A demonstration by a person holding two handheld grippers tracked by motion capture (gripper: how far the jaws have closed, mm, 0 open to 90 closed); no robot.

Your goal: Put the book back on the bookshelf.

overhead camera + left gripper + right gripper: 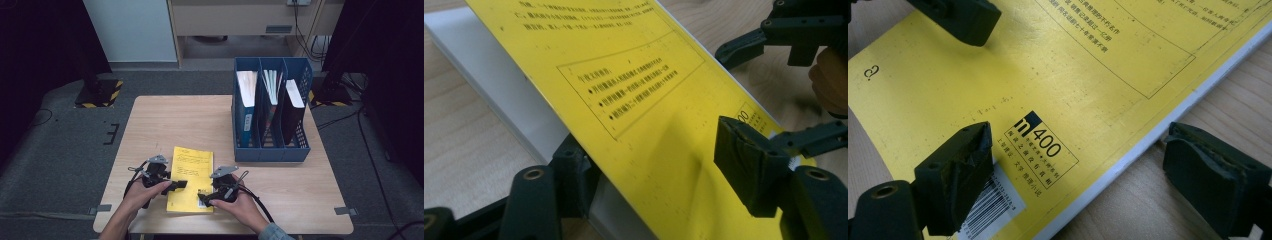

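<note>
While the yellow book (190,178) is lying flat on the near part of the wooden table (165,120), both grippers are working at its near end. The book is sitting well apart from the blue file rack (271,113), which is standing at the far right of the table and is holding folders and books upright in its three compartments.

The left gripper (172,186) is coming in from the book's left edge. In the left gripper view, its jaws are standing wide apart and are straddling that edge: one finger (574,175) is sitting low beside the white page block, and the other pad (749,170) is lying over the yellow cover. The jaws are not clamping the book; whether either pad is touching it cannot be told.

The right gripper (205,199) is positioned at the book's near right corner. In the right gripper view, its jaws are also spread wide: one pad (955,175) is hovering over the cover just beside the barcode label (993,207), and the other pad (1208,172) is sitting over the bare table just beyond the book's edge. Nothing is being gripped. One of the left gripper's pads is showing at the top left of this view, over the cover.
</note>
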